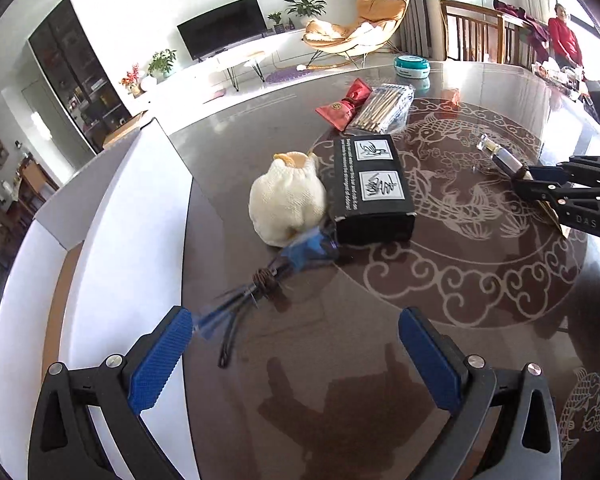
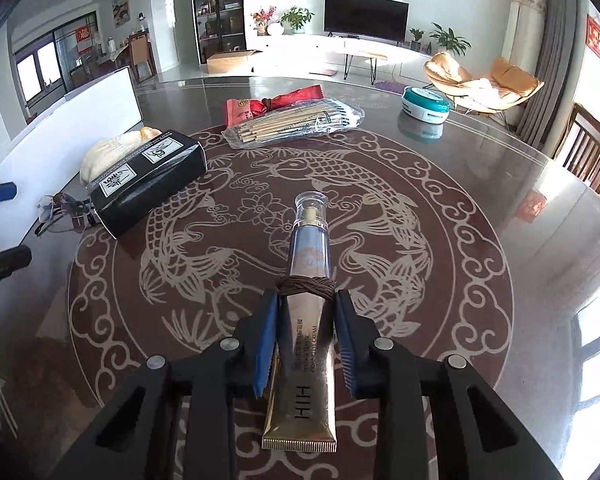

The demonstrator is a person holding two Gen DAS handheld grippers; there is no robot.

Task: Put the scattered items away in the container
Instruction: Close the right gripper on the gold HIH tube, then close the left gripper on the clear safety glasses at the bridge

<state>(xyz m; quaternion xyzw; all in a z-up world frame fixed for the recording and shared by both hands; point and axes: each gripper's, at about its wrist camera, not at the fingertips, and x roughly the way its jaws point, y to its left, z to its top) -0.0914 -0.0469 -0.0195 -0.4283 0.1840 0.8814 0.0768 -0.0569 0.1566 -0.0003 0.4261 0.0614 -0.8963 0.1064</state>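
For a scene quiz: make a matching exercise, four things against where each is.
Things:
1. cream tube
2. black box
3. round teal tin
4. chopstick pack

Places:
A. alone near the table's far edge
B. between the right claw's pads
C. lying partly over a red pouch
D. beside a white knitted item

Pairs: 1-B, 2-D, 3-A, 4-C

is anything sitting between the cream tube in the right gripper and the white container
Yes. The right gripper is shut on the gold and lilac cream tube. On the table toward the white container lie a black cardboard box and a cream knitted pouch; carrying it over them should clear both.
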